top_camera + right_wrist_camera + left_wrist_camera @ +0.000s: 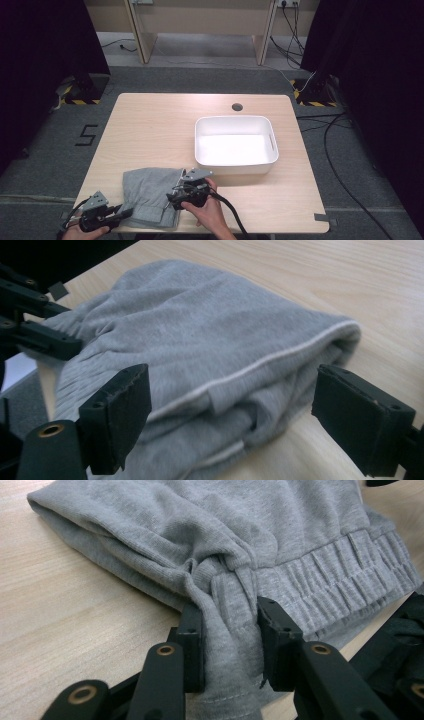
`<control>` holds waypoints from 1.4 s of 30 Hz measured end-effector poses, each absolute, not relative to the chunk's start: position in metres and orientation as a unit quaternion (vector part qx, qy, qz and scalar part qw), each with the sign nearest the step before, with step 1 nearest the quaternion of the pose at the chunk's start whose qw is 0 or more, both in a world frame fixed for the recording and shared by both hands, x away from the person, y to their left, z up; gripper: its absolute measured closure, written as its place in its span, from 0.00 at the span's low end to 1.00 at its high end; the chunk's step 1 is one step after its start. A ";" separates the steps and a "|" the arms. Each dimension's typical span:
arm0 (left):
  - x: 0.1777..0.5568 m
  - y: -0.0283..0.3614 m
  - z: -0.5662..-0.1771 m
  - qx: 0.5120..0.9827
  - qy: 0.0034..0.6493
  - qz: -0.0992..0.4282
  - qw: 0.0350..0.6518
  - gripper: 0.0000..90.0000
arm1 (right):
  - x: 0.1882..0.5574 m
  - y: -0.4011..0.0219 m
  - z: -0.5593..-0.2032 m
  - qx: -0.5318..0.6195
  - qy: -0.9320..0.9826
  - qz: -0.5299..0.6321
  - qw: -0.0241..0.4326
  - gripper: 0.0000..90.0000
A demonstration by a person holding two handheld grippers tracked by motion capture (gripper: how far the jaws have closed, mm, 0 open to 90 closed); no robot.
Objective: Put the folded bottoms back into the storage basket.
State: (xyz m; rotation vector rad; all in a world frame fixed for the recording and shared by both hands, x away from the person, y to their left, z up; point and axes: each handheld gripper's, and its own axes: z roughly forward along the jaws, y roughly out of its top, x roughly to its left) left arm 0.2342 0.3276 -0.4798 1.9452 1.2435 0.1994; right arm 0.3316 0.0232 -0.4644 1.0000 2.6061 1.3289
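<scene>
A folded grey sweat garment (147, 195) lies at the near left of the wooden table (150, 125). My left gripper (125, 212) comes in from the near left corner and is shut on a bunched fold of the elastic waistband (227, 617). Ribbed waistband fabric (340, 575) runs off to the right of the jaws. My right gripper (172, 199) sits at the garment's right edge, held by a hand. Its jaws (232, 390) stand wide open on either side of the folded edge with the white seam (260, 365), and the pads do not touch the cloth.
An empty white plastic bin (235, 162) stands just right of the table's centre, close behind the right hand. A round cable hole (237, 107) is near the far edge. The left gripper's black jaws (45, 340) show at the left of the right gripper view.
</scene>
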 end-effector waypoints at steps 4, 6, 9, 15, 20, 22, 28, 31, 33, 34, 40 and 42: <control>0.233 0.327 -0.479 0.771 0.489 0.084 0.399 0.74 | 0.336 0.032 -0.472 0.333 0.845 0.417 0.032 0.18; 0.233 0.326 -0.479 0.772 0.489 0.085 0.398 0.74 | 0.338 0.034 -0.476 0.340 0.847 0.406 0.046 0.18; 0.232 0.326 -0.479 0.772 0.488 0.084 0.399 0.73 | 0.338 0.034 -0.486 0.347 0.852 0.388 0.050 0.18; 0.233 0.326 -0.479 0.773 0.487 0.086 0.398 0.73 | 0.335 0.036 -0.493 0.353 0.849 0.387 0.069 0.17; 0.233 0.326 -0.479 0.773 0.487 0.084 0.398 0.73 | 0.340 0.042 -0.494 0.341 0.851 0.395 0.061 0.25; 0.233 0.326 -0.479 0.774 0.486 0.084 0.397 0.73 | 0.340 0.043 -0.493 0.339 0.852 0.394 0.060 0.27; 0.233 0.325 -0.479 0.776 0.483 0.087 0.396 0.73 | 0.345 0.044 -0.494 0.339 0.846 0.411 0.042 0.48; 0.233 0.325 -0.479 0.779 0.480 0.088 0.395 0.73 | 0.347 0.046 -0.495 0.333 0.845 0.417 0.028 0.59; 0.233 0.325 -0.479 0.779 0.479 0.090 0.395 0.73 | 0.348 0.048 -0.495 0.331 0.846 0.418 0.021 0.64; 0.233 0.325 -0.479 0.779 0.479 0.090 0.395 0.73 | 0.348 0.047 -0.495 0.331 0.845 0.419 0.017 0.65; 0.232 0.323 -0.478 0.782 0.474 0.096 0.394 0.74 | 0.346 0.046 -0.494 0.327 0.840 0.433 0.014 0.72; 0.232 0.322 -0.476 0.784 0.470 0.101 0.393 0.75 | 0.347 0.046 -0.494 0.324 0.839 0.438 0.014 0.73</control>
